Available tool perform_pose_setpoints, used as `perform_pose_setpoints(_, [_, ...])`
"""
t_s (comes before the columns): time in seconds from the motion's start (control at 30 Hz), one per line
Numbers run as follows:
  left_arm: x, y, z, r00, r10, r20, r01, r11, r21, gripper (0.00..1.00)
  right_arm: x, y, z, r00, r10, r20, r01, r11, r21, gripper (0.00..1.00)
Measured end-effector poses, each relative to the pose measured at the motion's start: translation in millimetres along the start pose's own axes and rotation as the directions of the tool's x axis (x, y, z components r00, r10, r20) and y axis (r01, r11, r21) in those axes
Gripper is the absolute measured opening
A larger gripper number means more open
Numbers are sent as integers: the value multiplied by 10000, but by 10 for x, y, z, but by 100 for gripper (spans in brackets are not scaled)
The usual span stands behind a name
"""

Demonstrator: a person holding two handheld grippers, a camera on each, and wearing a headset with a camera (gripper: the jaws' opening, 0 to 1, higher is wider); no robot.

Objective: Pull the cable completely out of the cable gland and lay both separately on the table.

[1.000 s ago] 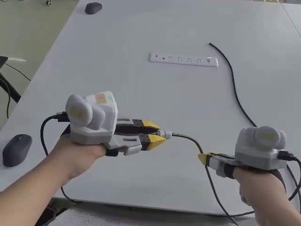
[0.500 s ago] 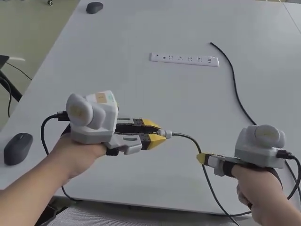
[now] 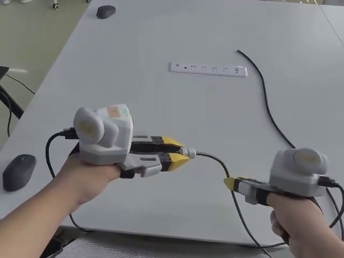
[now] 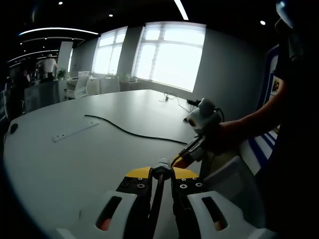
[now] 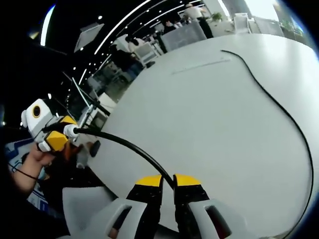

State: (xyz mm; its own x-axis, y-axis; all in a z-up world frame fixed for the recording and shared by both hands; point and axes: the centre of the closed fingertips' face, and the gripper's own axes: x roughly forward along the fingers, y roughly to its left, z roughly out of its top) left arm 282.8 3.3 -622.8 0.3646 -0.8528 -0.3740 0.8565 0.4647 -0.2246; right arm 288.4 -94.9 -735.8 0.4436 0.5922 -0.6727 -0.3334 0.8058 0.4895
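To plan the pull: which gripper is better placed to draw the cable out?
Probably the right gripper: it is shut on the cable, while the left gripper holds the cable gland.

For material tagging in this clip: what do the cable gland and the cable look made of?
The cable gland: probably plastic, pale grey-white, dull sheen; too small to be sure. The cable: black rubber or PVC jacket, smooth and matte, bending in a soft curve, so flexible.

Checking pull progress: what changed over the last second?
The right gripper, shut on the cable, dipped slightly toward the person. The left gripper stays shut on the cable gland, and the cable is still threaded through it.
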Motion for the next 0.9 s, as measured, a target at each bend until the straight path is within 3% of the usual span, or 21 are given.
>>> perform_pose_setpoints(0.17, [-3,-8,1,10000,13,-13,-13,10000,26,15,-46,39,10,9996,212,163,-209,9995,-215,11])
perform_pose_setpoints(0.27, [-4,-4,5,10000,33,-17,-33,10000,31,15,-111,120,92,9978,439,488,-397,9958,-825,16])
perform_pose_setpoints(0.33, [-4,0,3,10000,37,-38,-37,10000,14,15,-163,183,203,9947,511,889,-358,9854,-1664,19])
perform_pose_setpoints(0.4, [-5,1,2,10000,41,-50,-41,10000,18,15,-225,311,323,9918,632,1108,-272,9534,-3004,23])
perform_pose_setpoints(0.43, [-4,0,-1,10000,42,-66,-42,10000,4,15,-242,394,379,9917,616,1129,-102,9128,-4083,25])
perform_pose_setpoints(0.5, [-1,-4,-8,9999,44,-108,-44,10000,1,15,-248,524,438,9918,663,1096,20,8478,-5303,27])
perform_pose_setpoints(0.53, [2,-10,-6,9999,31,-112,-31,10000,-3,15,-250,623,483,9918,631,1114,182,7919,-6103,28])
perform_pose_setpoints(0.6, [8,-16,-1,9999,36,-115,-36,10000,31,15,-264,778,599,9863,781,1452,442,7233,-6891,26])
perform_pose_setpoints(0.67, [13,-13,0,9999,49,-117,-49,10000,11,15,-242,922,628,9865,1096,1215,127,6891,-7245,26])
perform_pose_setpoints(0.7, [13,-10,-2,9999,49,-125,-49,10000,6,15,-238,944,633,9865,1134,1184,93,6822,-7311,27])
perform_pose_setpoints(0.73, [14,-11,-2,9999,45,-125,-45,10000,10,15,-225,989,635,9878,1177,1020,5,6526,-7577,27])
perform_pose_setpoints(0.77, [17,-24,7,10000,-10,-83,10,10000,-25,15,-218,1009,642,9884,1157,985,32,6323,-7747,26])
perform_pose_setpoints(0.8, [18,-29,12,10000,-30,-55,30,10000,-45,15,-201,1025,643,9901,1067,911,99,5944,-8041,26])
perform_pose_setpoints(0.83, [19,-34,16,10000,-41,-40,41,10000,-63,15,-184,1036,625,9914,1053,773,36,5694,-8221,25])
perform_pose_setpoints(0.87, [21,-31,11,10000,-18,-77,18,10000,-21,15,-165,1063,599,9917,1114,639,-95,5597,-8286,25])
perform_pose_setpoints(0.9, [18,-26,7,10000,-5,-96,5,10000,-25,15,-155,1078,586,9922,1127,538,-148,5340,-8454,24])
